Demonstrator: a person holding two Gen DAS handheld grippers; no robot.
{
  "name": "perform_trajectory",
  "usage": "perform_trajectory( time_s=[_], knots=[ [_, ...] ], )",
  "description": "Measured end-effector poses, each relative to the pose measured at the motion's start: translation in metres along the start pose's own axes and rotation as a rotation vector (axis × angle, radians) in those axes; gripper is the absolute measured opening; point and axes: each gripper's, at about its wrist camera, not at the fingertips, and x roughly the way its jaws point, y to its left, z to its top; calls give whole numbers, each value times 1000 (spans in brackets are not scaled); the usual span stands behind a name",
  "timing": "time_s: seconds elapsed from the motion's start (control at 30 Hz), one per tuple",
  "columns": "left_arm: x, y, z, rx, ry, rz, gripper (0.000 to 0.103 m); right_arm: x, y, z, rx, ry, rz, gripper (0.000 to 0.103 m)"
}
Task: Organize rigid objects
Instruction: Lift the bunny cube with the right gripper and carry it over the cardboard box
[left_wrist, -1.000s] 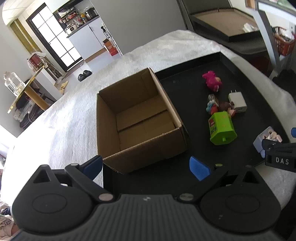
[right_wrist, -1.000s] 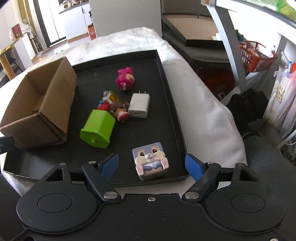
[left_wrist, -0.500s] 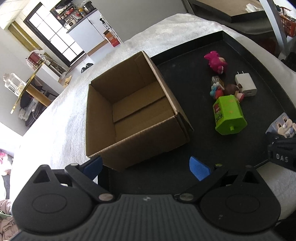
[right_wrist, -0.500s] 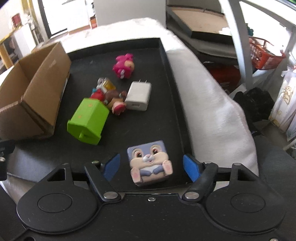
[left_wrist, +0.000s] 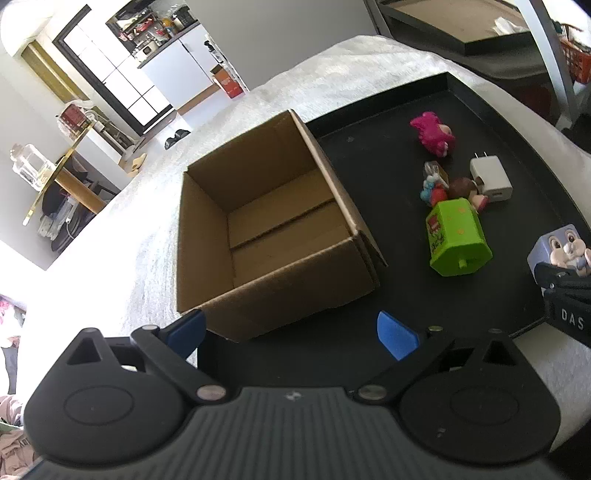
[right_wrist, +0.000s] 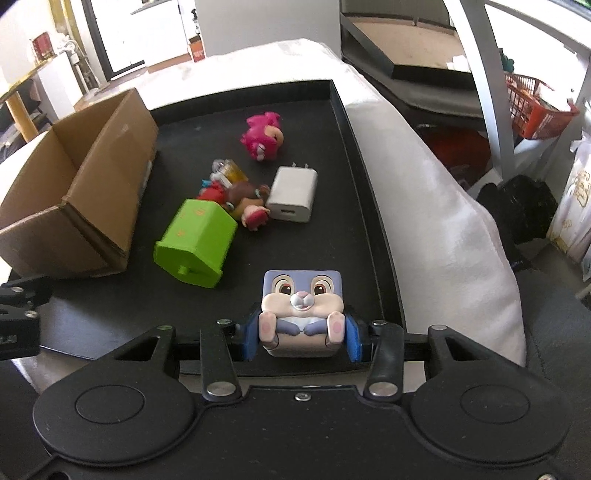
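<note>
My right gripper (right_wrist: 301, 338) is shut on a blue bunny cube (right_wrist: 302, 306) at the near edge of the black tray (right_wrist: 373, 206). The cube also shows in the left wrist view (left_wrist: 559, 247). On the tray lie a green block (right_wrist: 197, 243), a white charger (right_wrist: 293, 194), a pink figure (right_wrist: 264, 136) and small figurines (right_wrist: 236, 195). An open, empty cardboard box (left_wrist: 266, 229) stands at the tray's left. My left gripper (left_wrist: 291, 332) is open and empty just in front of the box.
The tray lies on a white fluffy cover (right_wrist: 424, 192). A metal frame post (right_wrist: 487, 85) and a red basket (right_wrist: 539, 110) stand to the right. A second dark tray (right_wrist: 402, 48) sits behind.
My right gripper moved forward and closed on the bunny cube. My left gripper came closer to the box and stayed open.
</note>
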Motion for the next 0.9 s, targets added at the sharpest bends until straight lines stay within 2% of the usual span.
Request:
perform_trajectory(
  time_s=[0.4,0.57,0.9],
  knots=[
    [-15,31,3,-71,-41,-36,97,-30,26,22,-53,-60,19,44],
    [-17,53,4,-132,-50,-53,86,-41,42,30,-83,-81,18,44],
    [-15,85,3,-233,-86,-67,86,-59,70,49,-141,-135,10,44]
  ],
)
